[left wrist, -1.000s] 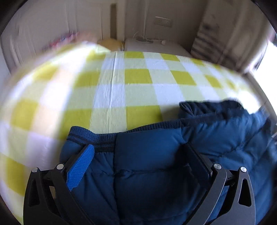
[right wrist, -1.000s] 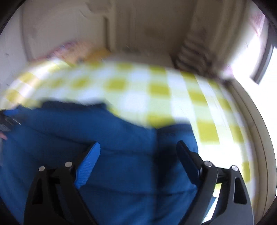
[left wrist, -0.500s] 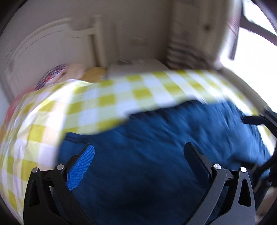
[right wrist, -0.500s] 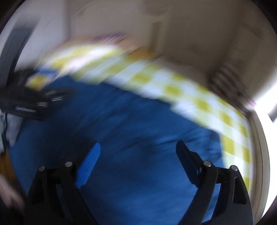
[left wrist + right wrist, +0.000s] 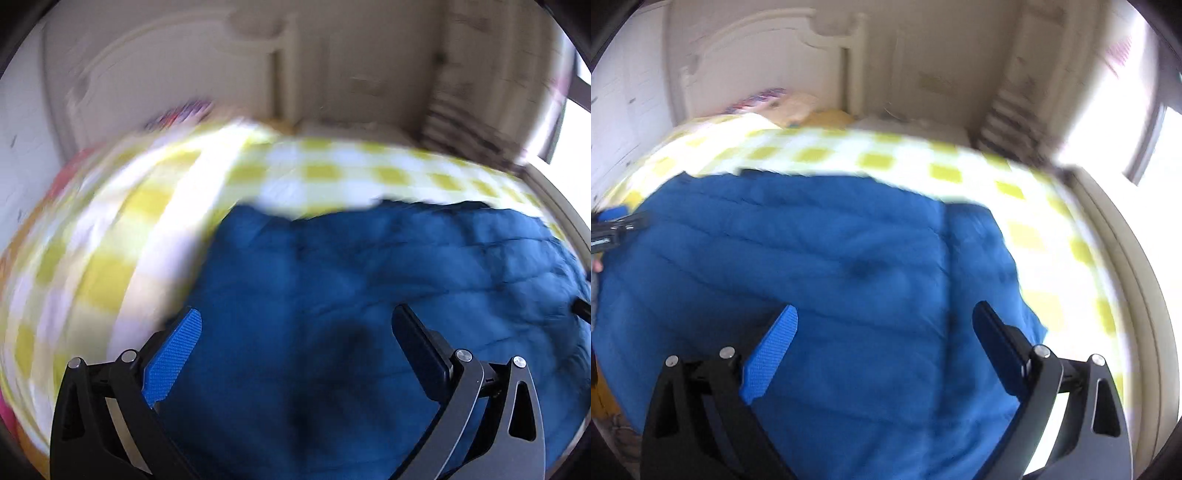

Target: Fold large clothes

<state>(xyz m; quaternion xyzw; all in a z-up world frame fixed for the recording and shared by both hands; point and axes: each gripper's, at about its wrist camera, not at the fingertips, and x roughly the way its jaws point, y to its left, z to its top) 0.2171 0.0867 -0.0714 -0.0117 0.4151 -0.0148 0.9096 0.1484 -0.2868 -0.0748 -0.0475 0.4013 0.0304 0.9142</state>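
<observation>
A blue quilted jacket [image 5: 369,266] lies spread on a bed with a yellow-and-white checked sheet [image 5: 321,173]. My left gripper [image 5: 295,312] hovers over the jacket's near left part, jaws wide apart with only the fabric lying below them. In the right wrist view the jacket [image 5: 812,258] fills the middle, its right edge folded along a seam. My right gripper [image 5: 885,306] hangs over its near right part, jaws opening with nothing pinched between them. The left gripper [image 5: 617,225] shows at that view's left edge. Both views are motion-blurred.
A cream headboard [image 5: 757,55] and pillows [image 5: 790,107] stand at the far end of the bed. A white nightstand [image 5: 908,125] sits beside it. A striped curtain [image 5: 1008,122] and a bright window [image 5: 1160,147] are at the right. The sheet [image 5: 1034,236] extends right of the jacket.
Both grippers have pulled back from the jacket's edge and swung sideways. Much more of the jacket shows now, lying flatter and wider on the sheet. Both pairs of jaws stay wide.
</observation>
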